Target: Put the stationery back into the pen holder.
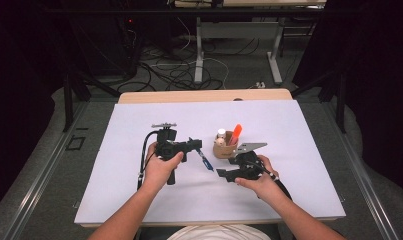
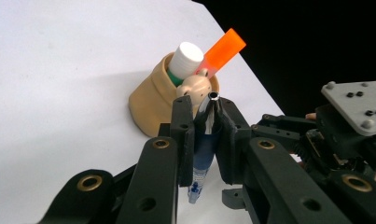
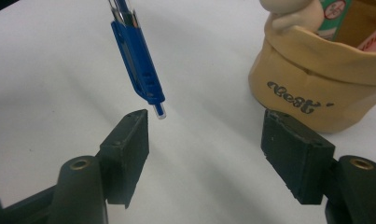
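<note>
Item under handling: a slim blue-and-clear plastic ballpoint pen (image 2: 200, 158) with a blue pocket clip. It hangs above the white table surface (image 1: 139, 130), just beside the tan, sack-shaped ceramic pen holder (image 1: 222, 147), and is not yet inside it. In the left gripper view its metal tip stands above the jaws and its clip end hangs below them.

Handling assessment: the pen looks light and rigid, with a smooth round barrel likely to pivot or slip under a narrow pinch. The clip is the weakest part and should not take load. The best hold appears to be mid-barrel, across the flat of the pads.

Tool state: the left gripper (image 2: 207, 133) has its jaws pressed together on the barrel, gripping it near the tip end. The right gripper (image 3: 209, 149) has its jaws spread wide, nothing between them, and sits just under the pen's clip end.

Surroundings: the holder already contains an orange marker (image 2: 223, 49) and a white-capped tube (image 2: 185, 58), leaving limited free opening. Risk judged: the pen could catch on these contents or on the rim.
</note>
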